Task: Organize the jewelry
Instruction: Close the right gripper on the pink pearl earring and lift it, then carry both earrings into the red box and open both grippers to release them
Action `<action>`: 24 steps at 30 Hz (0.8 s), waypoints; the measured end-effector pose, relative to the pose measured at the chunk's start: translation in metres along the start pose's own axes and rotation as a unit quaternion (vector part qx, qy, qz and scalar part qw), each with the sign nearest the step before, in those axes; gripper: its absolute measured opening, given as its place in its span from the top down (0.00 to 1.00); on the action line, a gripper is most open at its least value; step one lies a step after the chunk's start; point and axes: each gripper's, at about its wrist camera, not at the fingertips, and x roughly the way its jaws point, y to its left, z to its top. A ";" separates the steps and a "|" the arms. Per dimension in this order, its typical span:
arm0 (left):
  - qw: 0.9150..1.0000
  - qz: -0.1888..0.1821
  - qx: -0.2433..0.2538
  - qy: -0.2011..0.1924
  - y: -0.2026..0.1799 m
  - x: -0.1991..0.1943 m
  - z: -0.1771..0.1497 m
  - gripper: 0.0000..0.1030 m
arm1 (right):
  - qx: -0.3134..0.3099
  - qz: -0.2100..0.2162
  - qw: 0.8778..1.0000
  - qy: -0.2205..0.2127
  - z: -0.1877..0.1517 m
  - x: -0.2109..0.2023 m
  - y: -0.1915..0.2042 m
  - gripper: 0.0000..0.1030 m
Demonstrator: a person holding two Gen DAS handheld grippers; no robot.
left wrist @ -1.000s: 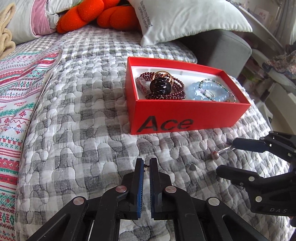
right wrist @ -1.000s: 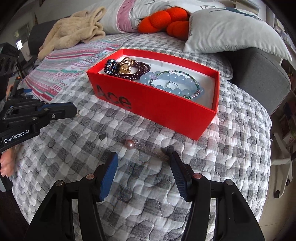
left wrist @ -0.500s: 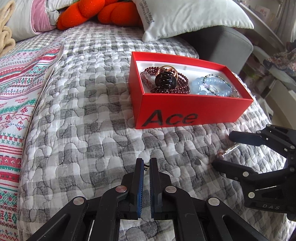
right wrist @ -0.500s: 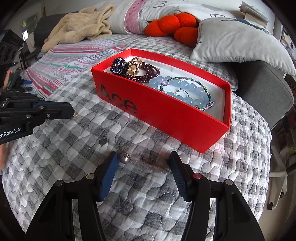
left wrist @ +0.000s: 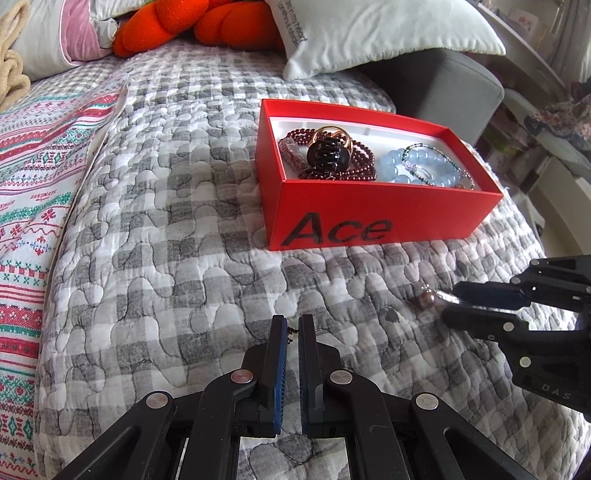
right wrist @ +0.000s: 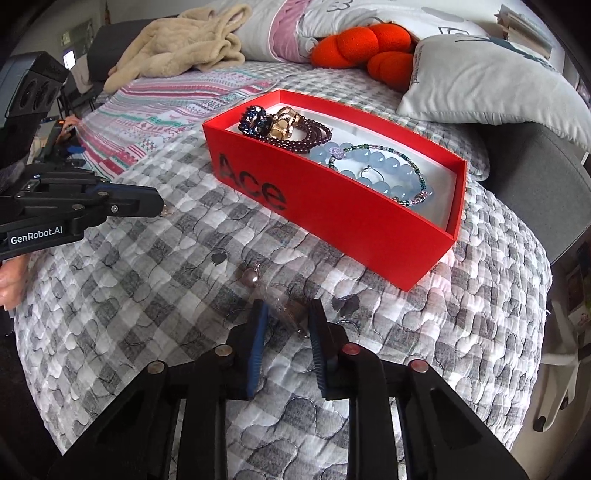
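A red "Ace" box sits on the grey checked quilt and holds a dark red bead bracelet with a dark ring and a pale blue bead bracelet. My left gripper is shut on a tiny dark piece of jewelry in front of the box; it also shows in the right wrist view. My right gripper is closed on a small clear bag with a pearl earring at its end; it also shows in the left wrist view.
A white pillow and orange plush lie behind the box. A striped blanket covers the left side. A grey chair stands past the bed's right edge. A beige garment lies far back.
My right gripper has closed from wide open onto the clear bag with the pearl earring. My left gripper stays shut and has drawn back slightly from the box.
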 end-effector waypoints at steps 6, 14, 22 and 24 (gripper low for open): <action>1.000 0.000 -0.005 0.000 0.001 0.001 0.002 1.00 | -0.008 -0.009 1.000 0.003 0.002 -0.002 0.009 0.98; 1.000 -0.014 -0.012 -0.021 -0.001 -0.012 0.011 1.00 | 0.049 0.017 0.998 -0.039 0.013 -0.037 0.000 0.99; 0.997 -0.040 -0.010 -0.069 -0.014 -0.023 0.039 1.00 | 0.101 0.013 0.990 -0.100 0.035 -0.070 -0.016 0.99; 0.996 -0.049 -0.013 -0.075 -0.018 -0.021 0.046 1.00 | 0.117 0.004 0.987 -0.107 0.037 -0.072 -0.023 0.99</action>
